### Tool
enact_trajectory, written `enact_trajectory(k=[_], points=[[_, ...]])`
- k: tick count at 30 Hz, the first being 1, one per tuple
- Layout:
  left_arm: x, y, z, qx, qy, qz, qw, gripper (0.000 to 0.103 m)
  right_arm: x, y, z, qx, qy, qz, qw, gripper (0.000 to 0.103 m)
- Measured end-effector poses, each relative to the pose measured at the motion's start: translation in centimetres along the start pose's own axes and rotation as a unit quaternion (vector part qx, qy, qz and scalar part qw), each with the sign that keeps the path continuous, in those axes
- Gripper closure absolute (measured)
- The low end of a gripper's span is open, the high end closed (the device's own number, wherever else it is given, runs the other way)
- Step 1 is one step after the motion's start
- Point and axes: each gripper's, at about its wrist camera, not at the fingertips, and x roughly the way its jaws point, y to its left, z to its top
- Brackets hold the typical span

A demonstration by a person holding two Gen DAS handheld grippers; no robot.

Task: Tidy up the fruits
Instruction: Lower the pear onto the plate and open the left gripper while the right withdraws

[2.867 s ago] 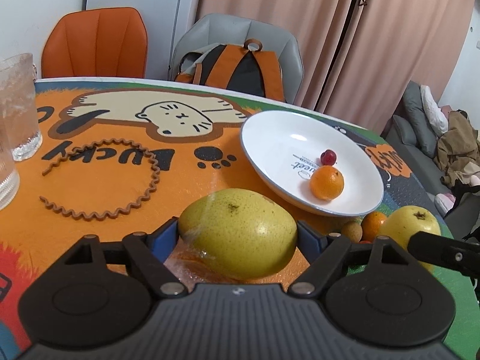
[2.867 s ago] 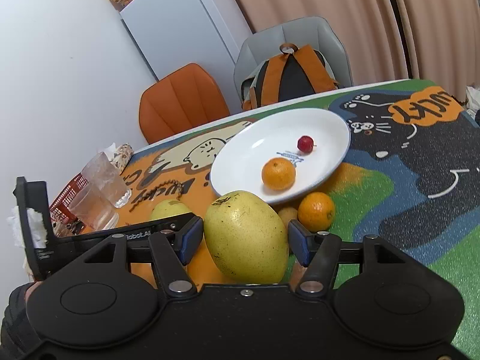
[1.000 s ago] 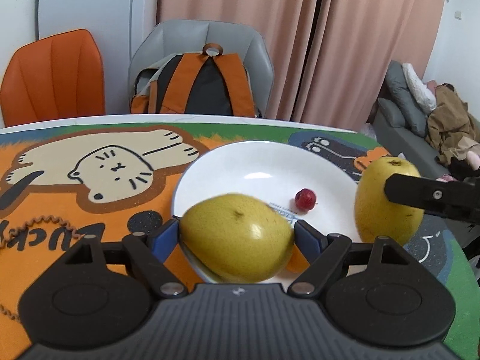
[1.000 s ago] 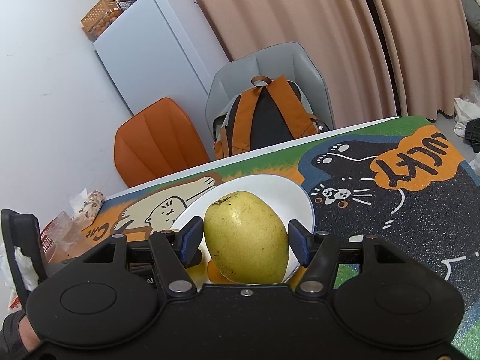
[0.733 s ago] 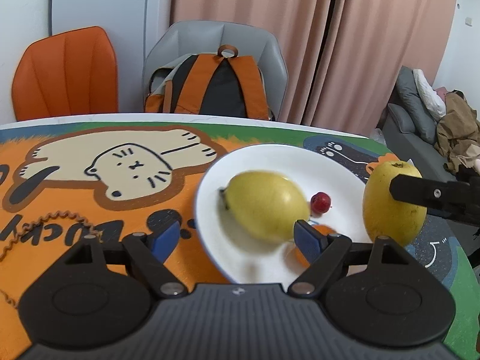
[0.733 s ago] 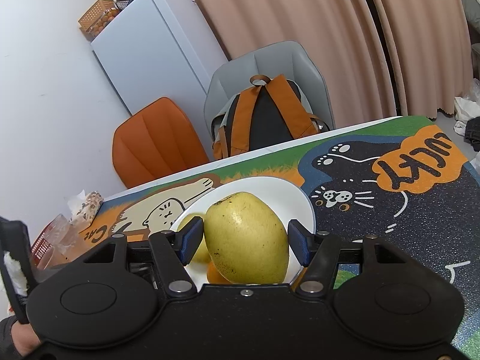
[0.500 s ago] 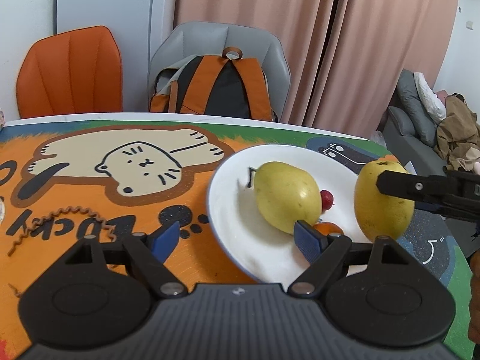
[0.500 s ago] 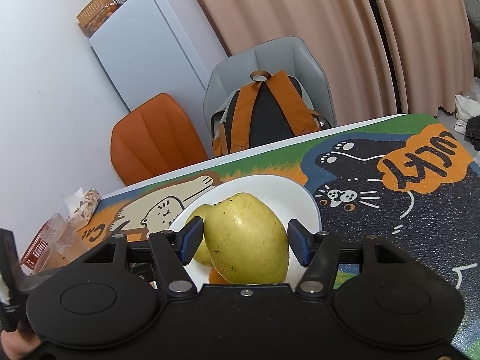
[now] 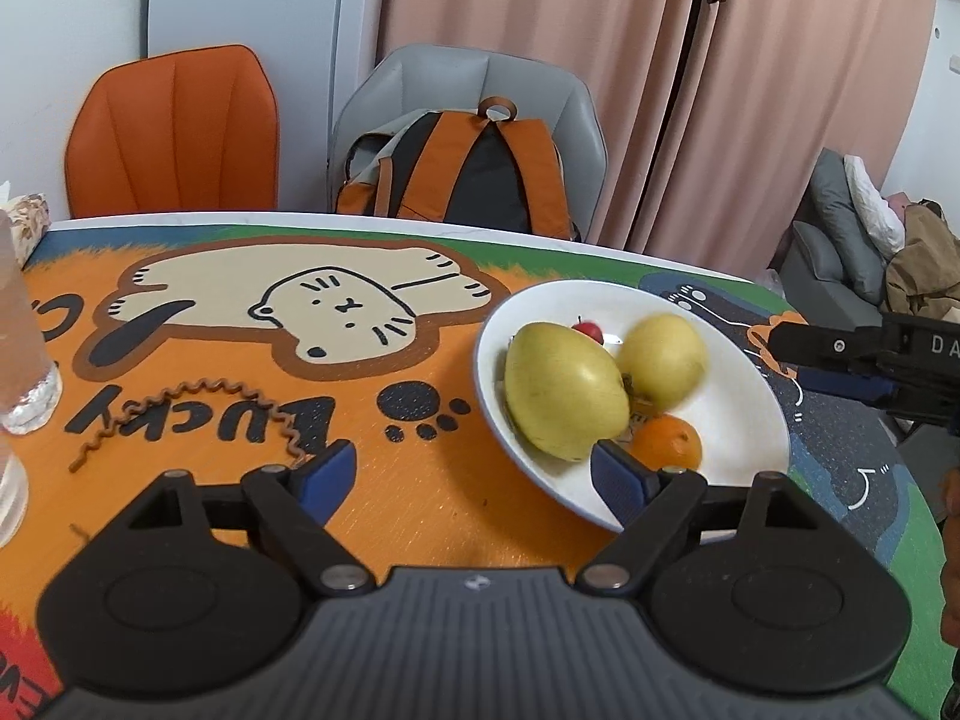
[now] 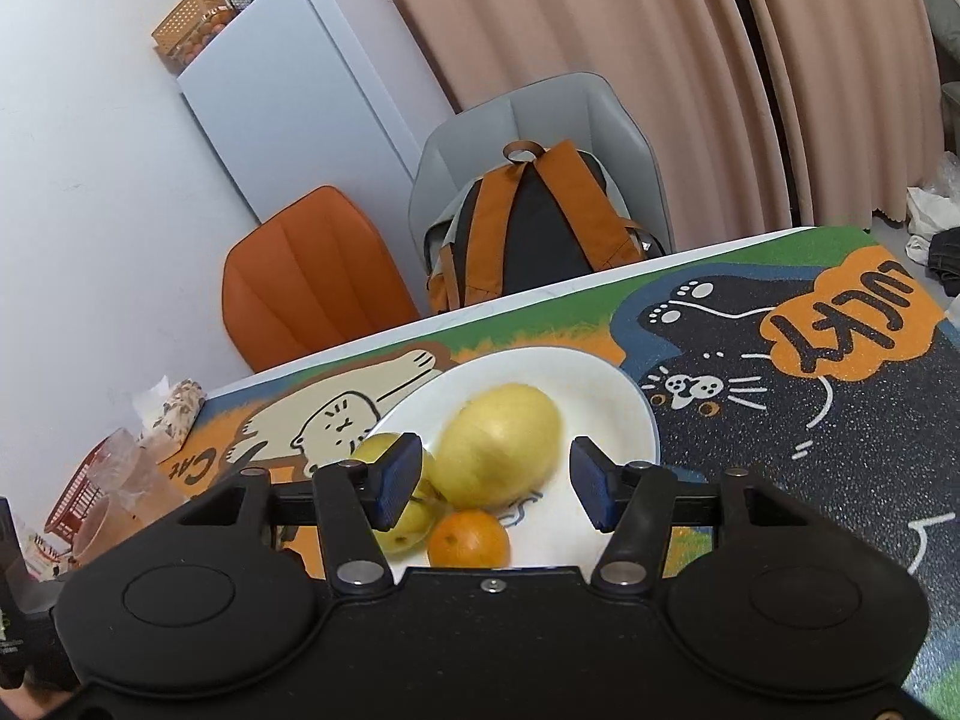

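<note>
A white plate (image 9: pixel 744 408) on the cat-print mat holds two yellow-green pears, an orange and a small red fruit. In the left wrist view the nearer pear (image 9: pixel 561 399) lies left of the second pear (image 9: pixel 663 360), the orange (image 9: pixel 666 441) in front, the red fruit (image 9: pixel 591 331) behind. My left gripper (image 9: pixel 474 480) is open and empty, pulled back before the plate. My right gripper (image 10: pixel 492 489) is open and empty above the plate (image 10: pixel 624 414); the second pear (image 10: pixel 498 456) lies blurred below it, beside the first pear (image 10: pixel 408 516) and the orange (image 10: pixel 468 540).
Drinking glasses (image 9: pixel 24 372) stand at the table's left edge. A brown wavy cord (image 9: pixel 180 408) lies on the orange mat. An orange chair (image 9: pixel 174 132) and a grey chair with a backpack (image 9: pixel 468 168) stand behind the table.
Both grippers let go of their pears onto the plate, the left first, then the right. Both now stand open, and the left has drawn back to the left.
</note>
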Motion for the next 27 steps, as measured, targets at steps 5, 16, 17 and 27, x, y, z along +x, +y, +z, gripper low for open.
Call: enact_trajectory(k=[5, 16, 17, 27], points=[[-1.1, 0.2, -0.6, -0.006, -0.001, 0.004, 1.0000, 0.019, -1.0, 0.4, -0.6, -0.001, 0.004, 0.007, 1.000, 0.048], [-3.9, 0.1, -1.3, -0.008, -0.009, 0.002, 0.9999, 0.017, -3.2, 1.1, -1.6, -0.005, 0.012, 0.014, 1.000, 0.046], [-4.1, 0.0, -1.3, -0.007, -0.009, 0.001, 0.9999, 0.016, -3.5, 1.2, -1.7, -0.006, 0.013, 0.015, 1.000, 0.041], [-5.8, -0.2, -2.5, -0.009, -0.009, -0.008, 0.9999, 0.013, -6.7, 1.6, -3.0, -0.019, -0.001, 0.011, 1.000, 0.009]])
